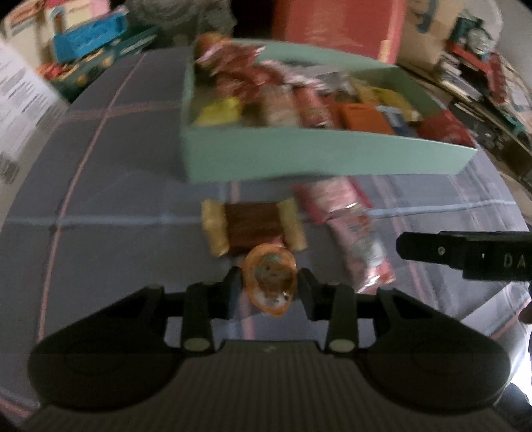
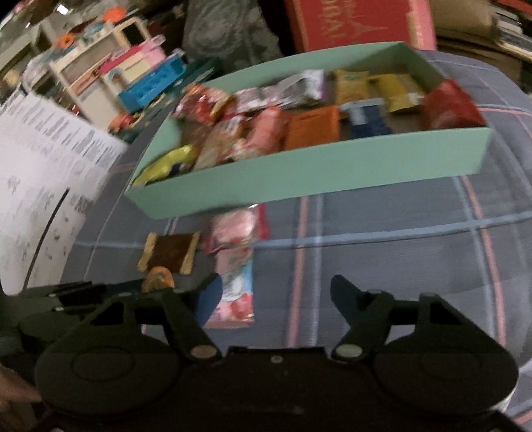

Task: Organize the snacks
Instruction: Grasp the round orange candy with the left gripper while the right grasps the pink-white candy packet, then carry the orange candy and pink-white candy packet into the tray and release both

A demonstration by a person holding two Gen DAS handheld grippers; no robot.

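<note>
A teal box [image 1: 299,159] [image 2: 299,172] on the checked cloth holds several snack packets. In front of it lie a brown bar with yellow ends [image 1: 252,229] [image 2: 169,252] and a long pink packet [image 1: 349,229] [image 2: 234,266]. My left gripper [image 1: 270,282] is shut on a small round orange snack [image 1: 271,282] [image 2: 158,279] just before the brown bar. My right gripper [image 2: 277,299] stands open over the cloth, with the pink packet's near end just inside its left finger [image 2: 209,299]. One finger [image 1: 432,252] of the right gripper shows at the right of the left wrist view.
A white printed sheet [image 2: 43,186] lies left of the box. Toys and a blue crate [image 2: 149,86] crowd the far left, a red box [image 2: 359,23] stands behind, and books are stacked at the far right [image 1: 478,73]. Grey checked cloth [image 2: 399,249] spreads right of the pink packet.
</note>
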